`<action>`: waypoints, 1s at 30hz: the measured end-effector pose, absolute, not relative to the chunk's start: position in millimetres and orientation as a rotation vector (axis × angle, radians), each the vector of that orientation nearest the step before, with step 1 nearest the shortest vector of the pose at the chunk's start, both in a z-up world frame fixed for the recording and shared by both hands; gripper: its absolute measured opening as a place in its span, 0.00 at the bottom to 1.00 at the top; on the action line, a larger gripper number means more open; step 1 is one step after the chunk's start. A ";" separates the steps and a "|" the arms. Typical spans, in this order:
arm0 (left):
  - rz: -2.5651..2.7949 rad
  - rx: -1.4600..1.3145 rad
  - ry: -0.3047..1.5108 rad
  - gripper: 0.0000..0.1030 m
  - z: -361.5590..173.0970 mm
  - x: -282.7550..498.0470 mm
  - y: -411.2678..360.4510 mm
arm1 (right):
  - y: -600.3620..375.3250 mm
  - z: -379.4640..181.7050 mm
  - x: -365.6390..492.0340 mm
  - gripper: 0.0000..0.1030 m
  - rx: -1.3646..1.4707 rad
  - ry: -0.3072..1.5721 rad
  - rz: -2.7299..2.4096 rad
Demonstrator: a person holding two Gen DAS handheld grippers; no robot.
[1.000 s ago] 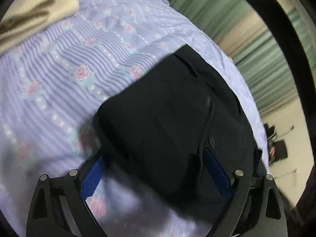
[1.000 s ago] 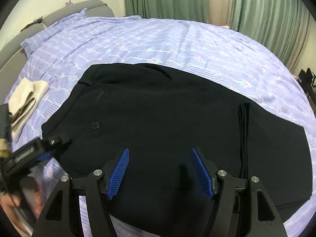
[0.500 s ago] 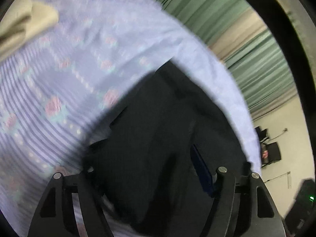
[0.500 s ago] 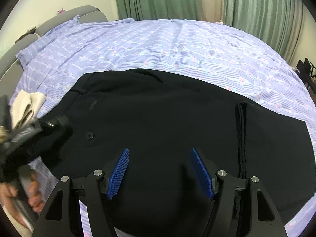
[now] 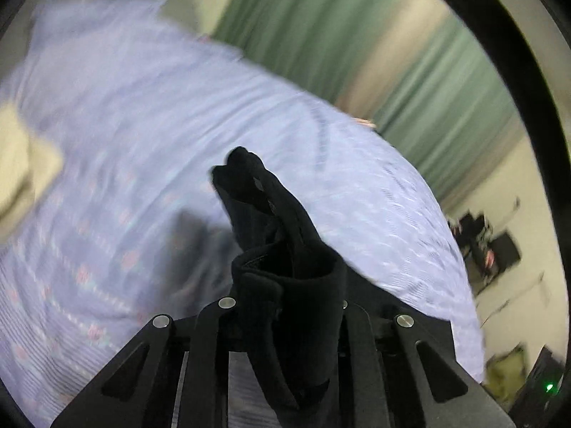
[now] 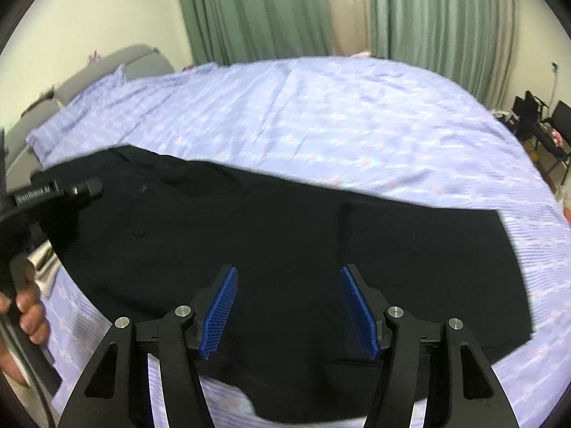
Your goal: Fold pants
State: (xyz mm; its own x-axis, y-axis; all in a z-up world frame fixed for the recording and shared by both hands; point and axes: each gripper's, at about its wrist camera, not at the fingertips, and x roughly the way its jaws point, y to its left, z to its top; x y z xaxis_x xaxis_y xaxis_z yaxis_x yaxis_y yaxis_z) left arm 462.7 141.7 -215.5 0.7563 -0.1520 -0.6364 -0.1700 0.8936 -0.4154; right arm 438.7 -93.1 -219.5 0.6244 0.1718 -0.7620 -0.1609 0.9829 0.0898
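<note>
Black pants [image 6: 285,249] lie folded on the lilac floral bed sheet [image 6: 339,125], waistband to the left. My left gripper [image 5: 285,306] is shut on a bunched waist corner of the pants [image 5: 271,221] and holds it lifted off the sheet; its pads are hidden by the cloth. It shows in the right wrist view [image 6: 71,190] at the pants' left end. My right gripper [image 6: 289,303] is open and empty, hovering over the front middle of the pants.
A cream folded cloth [image 5: 21,164] lies on the bed's left side. A grey headboard [image 6: 117,64] is at the back left, green curtains [image 6: 267,10] are behind, and chairs and gear [image 6: 542,125] stand on the floor at right.
My left gripper has closed on the waist corner of the pants and lifted it up off the sheet. My right gripper has stayed open over the pants.
</note>
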 end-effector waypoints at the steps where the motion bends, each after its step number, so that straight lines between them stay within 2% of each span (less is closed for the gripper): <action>1: -0.010 -0.414 0.697 0.18 -196.8 462.5 117.2 | -103.5 -211.9 436.7 0.59 0.018 0.866 0.186; 5: -0.084 -0.229 0.678 0.18 -153.9 467.2 30.2 | -164.0 -177.7 427.2 0.58 0.050 0.810 0.146; 13: -0.245 -0.135 0.745 0.17 -137.3 481.9 -130.6 | -292.0 -141.9 418.8 0.54 0.088 0.774 0.054; 18: -0.289 -0.131 0.822 0.17 -169.2 481.6 -219.9 | -366.0 -145.9 411.3 0.54 0.050 0.792 0.024; 26: -0.290 -0.049 1.025 0.19 -249.9 476.0 -319.4 | -442.8 -202.3 405.7 0.53 0.065 0.906 0.008; 27: -0.273 -0.026 1.045 0.22 -253.0 473.0 -327.3 | -450.7 -209.1 405.2 0.53 0.070 0.922 -0.001; 29: -0.266 0.011 1.069 0.39 -255.6 468.8 -337.9 | -465.4 -217.4 401.5 0.53 0.089 0.945 -0.020; 30: -0.298 -0.003 1.071 0.64 -251.1 464.8 -341.7 | -475.1 -219.9 400.1 0.53 0.108 0.956 -0.033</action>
